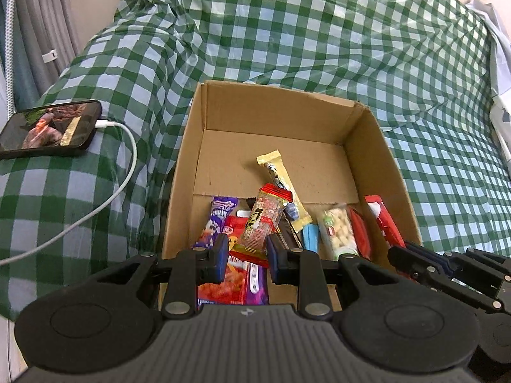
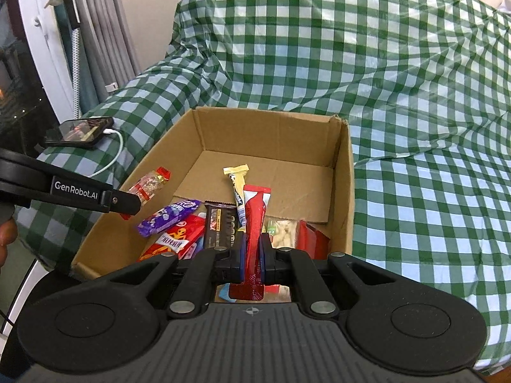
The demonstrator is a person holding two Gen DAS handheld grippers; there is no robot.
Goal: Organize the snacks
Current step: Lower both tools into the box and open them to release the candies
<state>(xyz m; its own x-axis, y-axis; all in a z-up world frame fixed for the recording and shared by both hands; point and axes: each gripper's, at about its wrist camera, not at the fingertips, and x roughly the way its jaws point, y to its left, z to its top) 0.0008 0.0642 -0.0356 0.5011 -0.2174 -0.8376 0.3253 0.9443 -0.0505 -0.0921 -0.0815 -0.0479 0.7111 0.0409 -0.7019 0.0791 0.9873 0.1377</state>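
Box (image 1: 380,146) on checked cloth (image 1: 287,32): L gripper (image 1: 248,252) pinching clear nut pack (image 1: 260,223), R gripper (image 2: 252,257) clamped on red stick (image 2: 254,223).

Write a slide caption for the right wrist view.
Right gripper holds a red snack packet above the cardboard box.

A brown cardboard box (image 1: 377,159), open at the top, is seen directly ahead of both tools, its near half filled with snacks. A clear packet of nut bar with red ends (image 1: 262,223) is held upright between the left tool's fingers. A long red packet (image 2: 254,223) is clamped upright in the right tool. Beyond it, a yellow bar (image 2: 238,191) is laid flat.
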